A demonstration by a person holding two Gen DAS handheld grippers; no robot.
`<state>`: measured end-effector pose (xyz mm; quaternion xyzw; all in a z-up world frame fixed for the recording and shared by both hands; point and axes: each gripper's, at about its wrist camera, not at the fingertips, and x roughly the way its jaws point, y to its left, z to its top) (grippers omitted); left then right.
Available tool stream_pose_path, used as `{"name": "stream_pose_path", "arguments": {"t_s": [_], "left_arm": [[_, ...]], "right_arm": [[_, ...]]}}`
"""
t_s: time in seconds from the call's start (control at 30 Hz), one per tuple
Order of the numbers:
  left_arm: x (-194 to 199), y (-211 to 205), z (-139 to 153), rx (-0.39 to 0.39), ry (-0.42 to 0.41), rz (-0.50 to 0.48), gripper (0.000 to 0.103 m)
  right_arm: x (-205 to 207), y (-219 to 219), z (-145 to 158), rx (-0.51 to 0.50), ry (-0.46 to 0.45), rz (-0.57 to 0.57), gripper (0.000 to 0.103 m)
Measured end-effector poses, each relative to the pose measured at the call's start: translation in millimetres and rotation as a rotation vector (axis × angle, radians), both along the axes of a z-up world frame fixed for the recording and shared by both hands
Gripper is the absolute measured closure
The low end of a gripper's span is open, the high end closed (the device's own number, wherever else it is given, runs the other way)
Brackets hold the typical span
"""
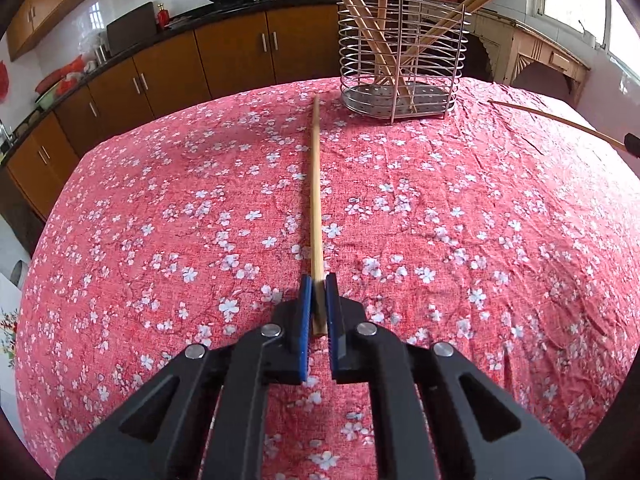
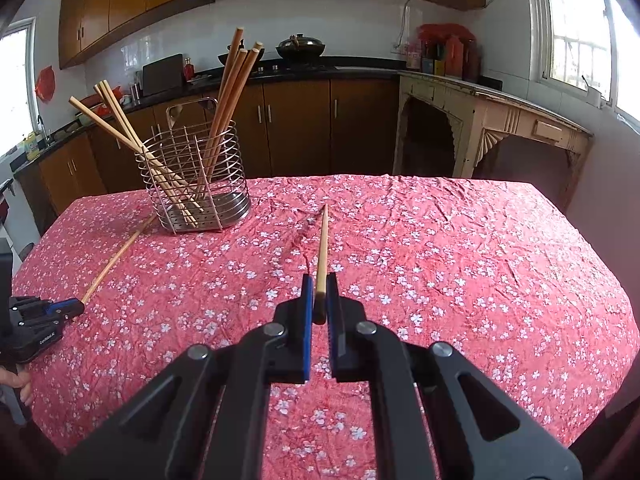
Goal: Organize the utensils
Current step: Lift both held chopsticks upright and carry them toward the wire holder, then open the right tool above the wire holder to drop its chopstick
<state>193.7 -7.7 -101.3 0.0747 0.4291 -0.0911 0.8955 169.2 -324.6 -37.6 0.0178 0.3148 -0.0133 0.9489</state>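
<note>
Pale wooden chopsticks occupy both tools on a worktop [image 2: 500, 240] draped in a wrinkled red cloth printed with white blossoms. Nearest the left wrist camera, the left gripper [image 1: 319, 284], black with blue pads, is clenched on the thick end of a long light-wood chopstick [image 1: 316, 200], which runs straight away from it along the cloth toward the holder. In the right wrist view, the right gripper [image 2: 319, 285], of the same make, grasps a second, tapered light-wood chopstick [image 2: 322, 246], its thin tip pointing away over the cloth; whether the tip touches the cloth cannot be told. The same view shows the left gripper low at the left edge, with a person's fingers [image 2: 18, 384] below it.

Farther back stands a silver wire utensil holder [image 2: 192, 184] with a perforated metal base and a central divider. Bundles of matching chopsticks [image 2: 224, 112] lean in its compartments, some slanting left, others right. Beyond the worktop run brown wooden cabinets [image 2: 296, 120] under a dark counter carrying black woks [image 2: 300, 46], and a bright window [image 2: 576, 20] at right.
</note>
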Motion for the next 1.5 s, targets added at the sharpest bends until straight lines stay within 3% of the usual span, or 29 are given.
{"name": "stream_pose_path", "arguments": {"t_s": [0.17,0.6,0.93,1.2,1.23,1.37,1.5], "left_arm": [[-9.1,12.9,21.1,-0.052,-0.055,0.021,0.096],[-22.3,30.2,139.5,-0.213,-0.377,0.064,0.096],[-10.7,21.2,177.4,-0.235,-0.451,0.082,0.096],[-14.6,10.2,193.8,-0.251,-0.481,0.053,0.096],[-15.4,9.9,194.6,-0.254,-0.483,0.048,0.096],[-16.5,-4.0,204.9,-0.261,-0.503,0.018,0.096],[-16.2,-15.2,205.3,-0.263,-0.505,-0.003,0.096]], "right_arm": [[-4.5,-1.0,15.9,-0.022,-0.05,-0.003,0.096],[-8.7,-1.8,75.9,-0.02,-0.218,-0.003,0.096],[8.4,5.3,108.3,0.031,-0.278,0.018,0.096],[9.3,9.5,134.0,0.079,-0.302,0.062,0.097],[9.1,11.2,137.3,0.085,-0.303,0.071,0.102],[11.1,22.7,151.4,0.076,-0.324,0.087,0.102],[24.0,37.7,140.0,0.056,-0.289,0.1,0.102]]}}
